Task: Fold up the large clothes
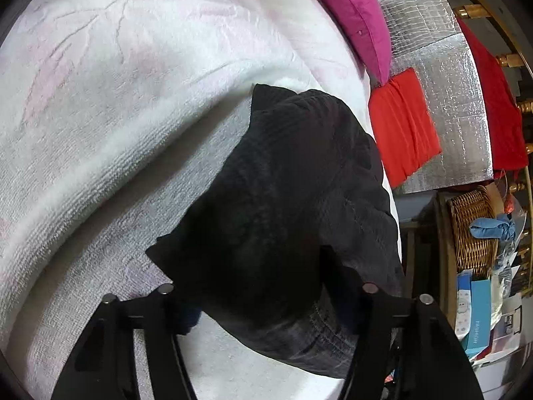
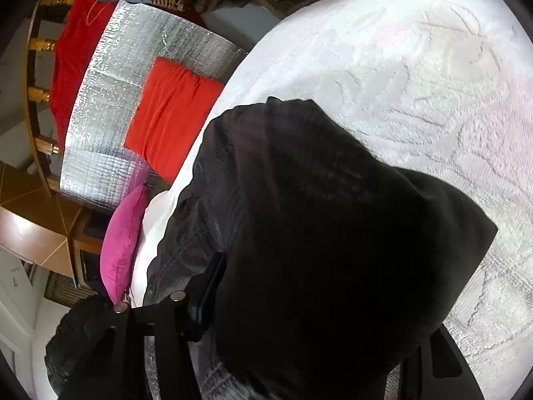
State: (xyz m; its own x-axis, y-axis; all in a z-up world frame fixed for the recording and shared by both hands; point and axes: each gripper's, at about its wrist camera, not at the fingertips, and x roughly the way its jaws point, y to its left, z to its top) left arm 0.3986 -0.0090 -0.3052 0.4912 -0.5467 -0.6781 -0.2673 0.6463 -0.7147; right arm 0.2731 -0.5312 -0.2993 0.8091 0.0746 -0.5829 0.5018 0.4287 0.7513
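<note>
A large black ribbed garment (image 1: 293, 200) lies bunched on a white textured blanket (image 1: 116, 83) on the bed. In the left wrist view the cloth drapes down between the fingers of my left gripper (image 1: 266, 303), whose jaws stand wide apart with the garment filling the gap. In the right wrist view the same garment (image 2: 316, 233) covers most of the frame and hides much of my right gripper (image 2: 299, 326). Its left finger (image 2: 200, 303) presses against the cloth. The right finger is mostly hidden under fabric.
A magenta pillow (image 1: 349, 10) and a folded red cloth (image 1: 403, 126) lie on a silver foil mat (image 1: 433, 50) beside the bed. A wicker basket (image 1: 473, 230) and boxes stand at the right. A wooden rail (image 2: 40, 93) with red cloth runs behind.
</note>
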